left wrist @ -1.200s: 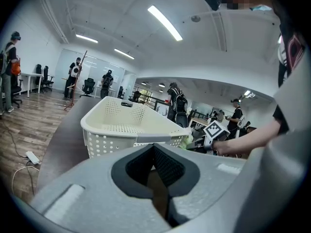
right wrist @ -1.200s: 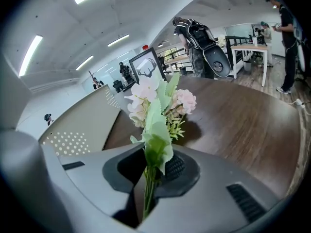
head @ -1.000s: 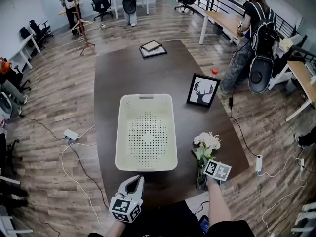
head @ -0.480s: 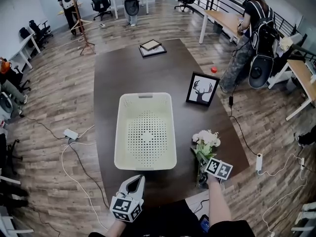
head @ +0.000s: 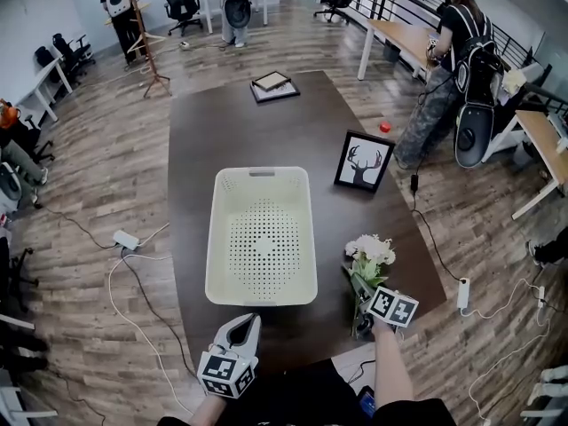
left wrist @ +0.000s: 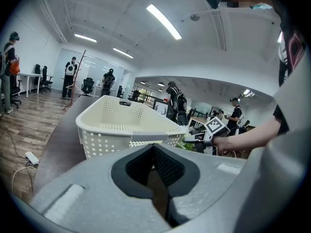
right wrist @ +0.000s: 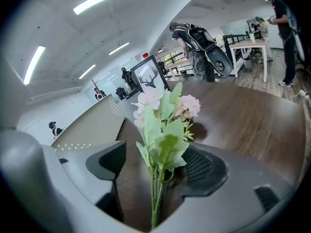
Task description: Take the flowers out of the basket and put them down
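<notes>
Now releasing flowers [head: 368, 260] onto table [head: 266, 122], right of basket [head: 216, 238].
Opening right gripper [head: 364, 320] jaws with stems lying loose between pads [right wrist: 201, 166], outside basket near its front right corner. Finish opening fully before any retreat. Withdraw straight back along stems, low and slow, to avoid snagging leaves or dragging the bunch toward basket. Do not lift until both pads stand clear. Confirm the bunch rests flat on table before moving off. Hold left gripper [head: 240, 331], jaws closed on nothing, just short of basket's near edge, well apart from flowers.
</notes>
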Demonstrator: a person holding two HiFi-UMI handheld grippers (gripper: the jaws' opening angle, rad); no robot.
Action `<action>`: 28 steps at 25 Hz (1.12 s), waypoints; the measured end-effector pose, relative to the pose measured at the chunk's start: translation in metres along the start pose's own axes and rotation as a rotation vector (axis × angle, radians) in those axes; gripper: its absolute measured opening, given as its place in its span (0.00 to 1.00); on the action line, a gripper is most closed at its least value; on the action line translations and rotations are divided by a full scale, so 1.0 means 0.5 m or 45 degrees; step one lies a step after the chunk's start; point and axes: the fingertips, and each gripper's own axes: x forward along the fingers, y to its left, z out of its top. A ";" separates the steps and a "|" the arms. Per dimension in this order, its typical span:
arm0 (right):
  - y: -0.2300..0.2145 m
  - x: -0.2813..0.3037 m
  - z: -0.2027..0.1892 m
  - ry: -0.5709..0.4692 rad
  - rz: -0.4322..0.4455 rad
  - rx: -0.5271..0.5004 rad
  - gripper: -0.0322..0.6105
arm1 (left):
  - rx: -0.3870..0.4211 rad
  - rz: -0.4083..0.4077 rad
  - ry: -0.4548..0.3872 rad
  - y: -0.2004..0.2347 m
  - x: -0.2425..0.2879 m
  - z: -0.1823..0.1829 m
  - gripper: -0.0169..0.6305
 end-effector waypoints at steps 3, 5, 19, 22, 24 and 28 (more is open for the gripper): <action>-0.003 -0.007 0.005 -0.015 -0.025 -0.007 0.63 | -0.008 -0.001 0.002 0.000 0.000 -0.002 0.04; -0.003 -0.012 0.008 -0.026 -0.040 -0.017 0.64 | -0.011 -0.001 0.001 0.000 0.000 -0.002 0.04; 0.041 -0.047 0.036 -0.111 0.005 -0.074 0.68 | -0.025 -0.003 -0.025 0.002 -0.003 -0.001 0.04; 0.057 -0.062 0.043 -0.133 0.021 -0.087 0.68 | -0.027 -0.003 -0.029 0.004 -0.005 0.001 0.04; 0.065 -0.073 0.049 -0.156 0.029 -0.097 0.68 | -0.027 -0.002 -0.030 0.005 -0.006 0.000 0.04; 0.073 -0.098 0.063 -0.201 0.023 -0.121 0.68 | -0.030 0.000 -0.035 0.008 -0.007 0.001 0.04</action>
